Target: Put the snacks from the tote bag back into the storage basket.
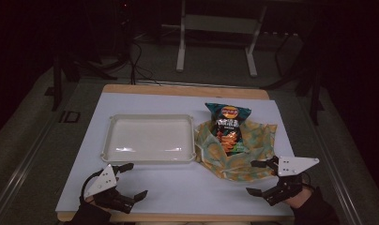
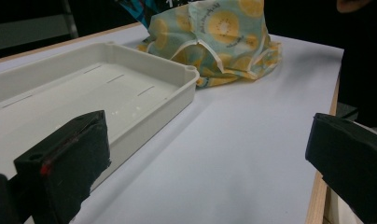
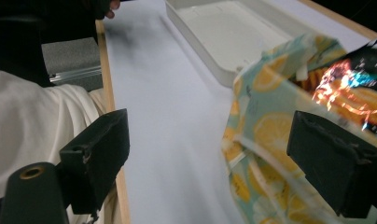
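**A:** Step in hand, as I read it: get the shiny black-and-teal foil crisp bag (image 1: 228, 127) off the soft lemon-print cloth bag (image 1: 234, 154) and into the shallow off-white rectangular plastic tray (image 1: 150, 157). Largest first: the white matte table sheet (image 1: 178, 187) is flat and smooth, with a wooden edge running close under both hands.

**B:** Gripper states?

**A:** Left gripper (image 1: 132, 182) has its jaws spread wide, nothing between them. It sits just short of the tray's near rim, with the tray ahead and slightly to its left in its own view. Right gripper (image 1: 259, 178) is likewise wide apart and empty. The cloth's near corner lies right at its far jaw, and the crisp bag is further ahead, lying on top of the cloth.

**B:** How to do it well?

**A:** Take the crisp bag by a flat sealed end, not the puffed middle. Foil is slick and air-filled, so a mid-body pinch likely slips or crushes the contents. The cloth is limp and crumpled with piped edges. It could drag along, so I'd pin it with the left gripper.

**B:** Tray?

**A:** Rigid, low wall, rounded corners, small corner lugs, faint slots in the floor. Empty, so there's plenty of room to land the bag.
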`<control>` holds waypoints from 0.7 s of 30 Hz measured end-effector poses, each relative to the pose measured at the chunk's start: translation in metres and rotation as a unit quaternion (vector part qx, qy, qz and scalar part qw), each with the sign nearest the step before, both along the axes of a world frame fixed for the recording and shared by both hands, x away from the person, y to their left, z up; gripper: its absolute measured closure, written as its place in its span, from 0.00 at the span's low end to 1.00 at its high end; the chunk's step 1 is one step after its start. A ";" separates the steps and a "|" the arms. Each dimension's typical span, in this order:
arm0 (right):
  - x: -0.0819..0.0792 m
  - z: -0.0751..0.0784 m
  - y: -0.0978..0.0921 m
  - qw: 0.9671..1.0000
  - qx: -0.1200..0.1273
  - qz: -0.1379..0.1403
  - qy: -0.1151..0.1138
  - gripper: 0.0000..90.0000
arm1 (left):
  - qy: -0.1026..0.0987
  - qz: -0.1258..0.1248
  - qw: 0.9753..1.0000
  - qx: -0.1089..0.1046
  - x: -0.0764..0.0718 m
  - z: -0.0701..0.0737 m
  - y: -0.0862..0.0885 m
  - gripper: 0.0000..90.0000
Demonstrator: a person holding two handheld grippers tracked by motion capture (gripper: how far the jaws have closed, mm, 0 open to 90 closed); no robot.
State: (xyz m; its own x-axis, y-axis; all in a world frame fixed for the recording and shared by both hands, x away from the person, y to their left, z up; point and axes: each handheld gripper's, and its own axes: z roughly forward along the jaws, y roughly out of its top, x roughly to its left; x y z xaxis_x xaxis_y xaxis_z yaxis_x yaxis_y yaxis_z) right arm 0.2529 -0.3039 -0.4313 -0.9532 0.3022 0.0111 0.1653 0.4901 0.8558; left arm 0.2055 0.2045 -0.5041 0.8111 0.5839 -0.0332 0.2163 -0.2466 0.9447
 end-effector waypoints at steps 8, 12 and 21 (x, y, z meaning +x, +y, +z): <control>0.007 0.023 0.001 1.000 0.006 -0.004 -0.019 0.14 | -0.001 -0.001 1.000 0.001 0.000 0.000 0.000 0.00; 0.012 0.031 0.000 0.999 0.009 -0.012 -0.031 0.15 | -0.002 -0.001 1.000 0.001 -0.001 0.000 0.000 0.00; 0.027 0.044 -0.002 0.998 0.020 -0.044 -0.045 0.15 | -0.001 -0.001 1.000 0.001 -0.001 0.000 -0.001 0.00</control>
State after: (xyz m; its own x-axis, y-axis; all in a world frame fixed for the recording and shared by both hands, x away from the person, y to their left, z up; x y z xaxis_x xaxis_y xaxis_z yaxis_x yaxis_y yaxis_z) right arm 0.2801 -0.3060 -0.3874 -0.9205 0.3864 -0.0586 0.1288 0.4414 0.8880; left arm 0.2049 0.2039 -0.5038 0.8120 0.5828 -0.0304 0.2136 -0.2483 0.9449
